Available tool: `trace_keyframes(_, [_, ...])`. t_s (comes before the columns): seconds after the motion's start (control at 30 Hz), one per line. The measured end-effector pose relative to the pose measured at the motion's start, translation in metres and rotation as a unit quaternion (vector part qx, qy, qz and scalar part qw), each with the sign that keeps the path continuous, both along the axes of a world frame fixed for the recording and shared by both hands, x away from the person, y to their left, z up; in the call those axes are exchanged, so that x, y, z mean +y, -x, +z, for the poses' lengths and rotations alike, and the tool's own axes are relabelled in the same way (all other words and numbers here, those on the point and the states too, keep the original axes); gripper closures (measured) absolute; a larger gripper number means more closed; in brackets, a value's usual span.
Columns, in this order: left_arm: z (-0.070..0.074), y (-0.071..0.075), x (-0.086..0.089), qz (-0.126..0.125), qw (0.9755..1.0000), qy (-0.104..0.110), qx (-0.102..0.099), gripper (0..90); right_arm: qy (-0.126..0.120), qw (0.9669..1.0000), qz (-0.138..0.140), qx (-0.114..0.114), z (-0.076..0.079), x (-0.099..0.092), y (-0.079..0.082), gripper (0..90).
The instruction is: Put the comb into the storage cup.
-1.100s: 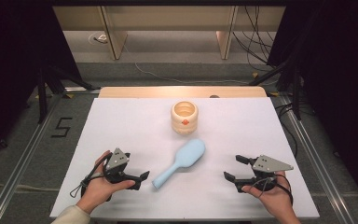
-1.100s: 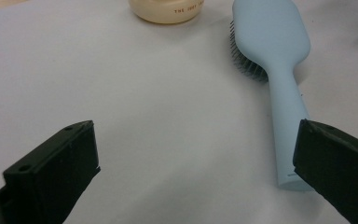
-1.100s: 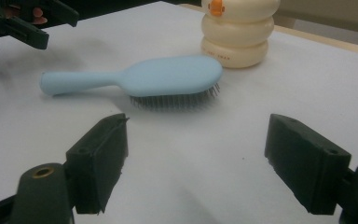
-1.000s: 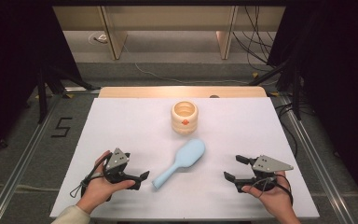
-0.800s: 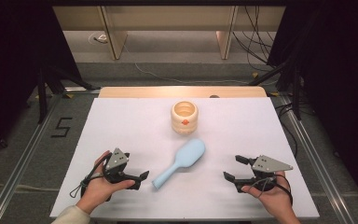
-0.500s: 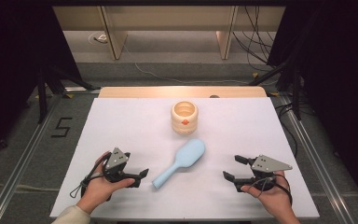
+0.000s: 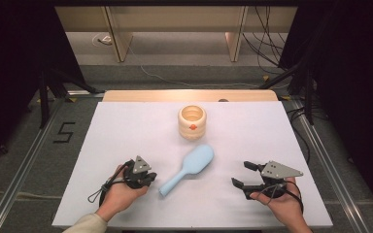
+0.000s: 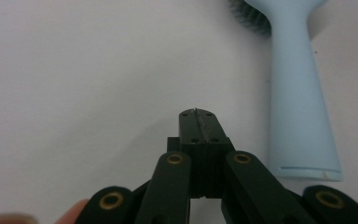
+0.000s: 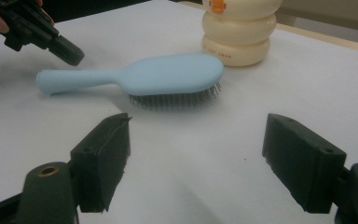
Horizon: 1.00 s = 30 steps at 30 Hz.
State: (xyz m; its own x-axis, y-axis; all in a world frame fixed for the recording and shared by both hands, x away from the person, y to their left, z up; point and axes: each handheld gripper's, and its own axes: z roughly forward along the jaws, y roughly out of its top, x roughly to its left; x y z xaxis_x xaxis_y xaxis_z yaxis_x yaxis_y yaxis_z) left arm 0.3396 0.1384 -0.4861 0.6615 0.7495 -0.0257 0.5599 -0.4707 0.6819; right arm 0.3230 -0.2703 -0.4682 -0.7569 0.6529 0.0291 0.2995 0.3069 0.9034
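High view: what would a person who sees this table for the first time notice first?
A pale blue plastic hairbrush lies bristles down in the middle of the white table, and a cream ribbed cup stands behind it. The left gripper, jaws shut on nothing, sits beside the brush handle; the right gripper waits open.

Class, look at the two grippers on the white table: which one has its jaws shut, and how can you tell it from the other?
The left gripper, beside the blue hairbrush handle: its jaws have just closed, pressed together on nothing. The right gripper has jaws standing apart.

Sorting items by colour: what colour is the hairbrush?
Pale blue hairbrush, clearest in the right gripper view.
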Motion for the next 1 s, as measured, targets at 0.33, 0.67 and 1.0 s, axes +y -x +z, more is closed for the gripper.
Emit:
trace_keyframes(0.33, [-0.003,-0.001,-0.01,-0.018,0.9989,0.011,0.043,89.6,0.0,1.0,-0.002,0.0,0.0,0.0,0.0,24.2])
trace_keyframes(0.67, [0.0,0.007,-0.029,-0.056,0.996,0.006,0.069,89.6,-0.001,1.0,-0.005,0.0,0.0,-0.001,-0.001,24.3])
trace_keyframes(1.0, [0.002,0.011,-0.064,-0.102,0.9911,0.013,0.085,89.6,-0.001,1.0,-0.004,0.001,0.0,-0.001,-0.001,24.4])
